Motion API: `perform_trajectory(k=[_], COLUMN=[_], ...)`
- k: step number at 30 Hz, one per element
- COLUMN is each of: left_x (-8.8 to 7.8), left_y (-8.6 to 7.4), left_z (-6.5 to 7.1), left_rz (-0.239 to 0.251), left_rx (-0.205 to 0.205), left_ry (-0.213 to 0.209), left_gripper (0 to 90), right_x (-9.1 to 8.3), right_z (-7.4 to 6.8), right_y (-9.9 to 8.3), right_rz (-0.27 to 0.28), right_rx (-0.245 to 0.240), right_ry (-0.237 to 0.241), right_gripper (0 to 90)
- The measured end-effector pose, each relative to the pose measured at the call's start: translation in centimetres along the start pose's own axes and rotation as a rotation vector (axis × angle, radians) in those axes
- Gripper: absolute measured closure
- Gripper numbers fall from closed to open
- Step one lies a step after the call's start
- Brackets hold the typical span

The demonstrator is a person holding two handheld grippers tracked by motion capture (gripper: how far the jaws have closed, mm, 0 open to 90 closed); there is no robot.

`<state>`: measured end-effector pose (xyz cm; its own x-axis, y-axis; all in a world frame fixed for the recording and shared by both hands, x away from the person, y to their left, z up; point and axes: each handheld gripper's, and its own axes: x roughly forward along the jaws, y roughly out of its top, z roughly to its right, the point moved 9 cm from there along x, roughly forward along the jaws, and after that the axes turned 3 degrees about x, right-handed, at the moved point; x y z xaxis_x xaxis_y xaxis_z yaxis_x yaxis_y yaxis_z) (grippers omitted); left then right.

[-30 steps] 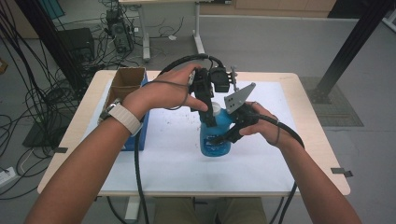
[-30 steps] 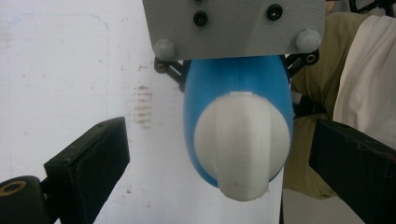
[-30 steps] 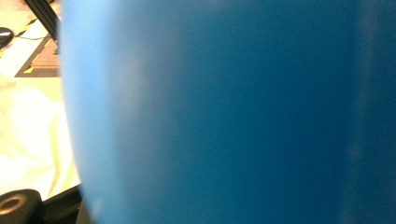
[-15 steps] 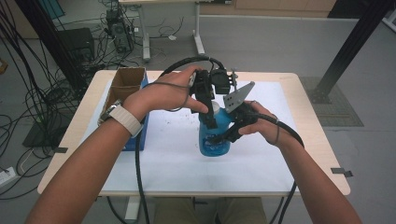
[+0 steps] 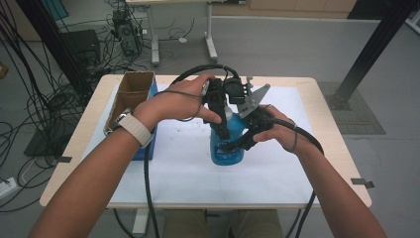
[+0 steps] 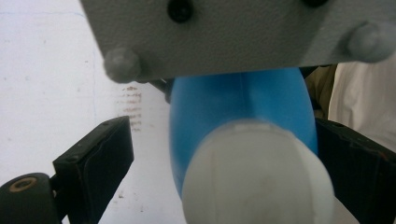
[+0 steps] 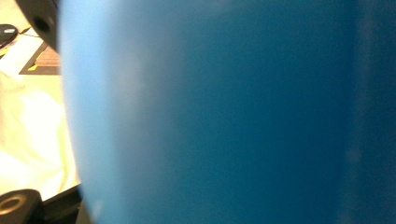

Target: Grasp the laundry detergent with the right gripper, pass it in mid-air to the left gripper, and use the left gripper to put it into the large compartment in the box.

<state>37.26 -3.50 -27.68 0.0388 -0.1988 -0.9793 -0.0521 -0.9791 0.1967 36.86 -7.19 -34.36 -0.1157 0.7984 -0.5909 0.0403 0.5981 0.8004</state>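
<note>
A blue plastic bottle (image 5: 227, 148) with a white cap (image 6: 257, 182) stands upright on the white sheet at the table's middle. My right gripper (image 5: 232, 145) comes in from the right and is shut on the bottle's lower body; in the right gripper view the blue bottle wall (image 7: 210, 116) fills the space just ahead of the jaws. My left gripper (image 5: 223, 124) hangs over the bottle top, pointing down, with the cap between its jaws (image 6: 224, 140). Those jaws have just been closing. The left pad (image 6: 100, 158) still stands apart from the cap.
An open cardboard box (image 5: 130, 94) sits on a blue block at the table's left edge. The white sheet (image 5: 188, 173) covers most of the tabletop, with dark specks near the bottle. Cables trail from both grippers. Floor cables and a desk frame lie beyond the table.
</note>
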Motion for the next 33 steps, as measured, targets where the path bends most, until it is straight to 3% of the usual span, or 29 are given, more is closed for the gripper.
perform_trajectory(k=[14, 33], left_x=[0.43, 0.9], left_y=[0.13, 0.12], left_z=[0.24, 0.56], left_rz=[-0.007, -0.026], left_rx=[0.017, 0.046], left_ry=[-0.008, -0.024], left_gripper=[17.4, 32.6], right_x=[-0.21, -0.06], right_z=[-0.03, -0.23], right_y=[0.21, 0.09], right_rz=[-0.002, -0.006], right_rx=[-0.018, -0.003], right_ry=[-0.002, 0.007], right_gripper=[43.4, 43.4])
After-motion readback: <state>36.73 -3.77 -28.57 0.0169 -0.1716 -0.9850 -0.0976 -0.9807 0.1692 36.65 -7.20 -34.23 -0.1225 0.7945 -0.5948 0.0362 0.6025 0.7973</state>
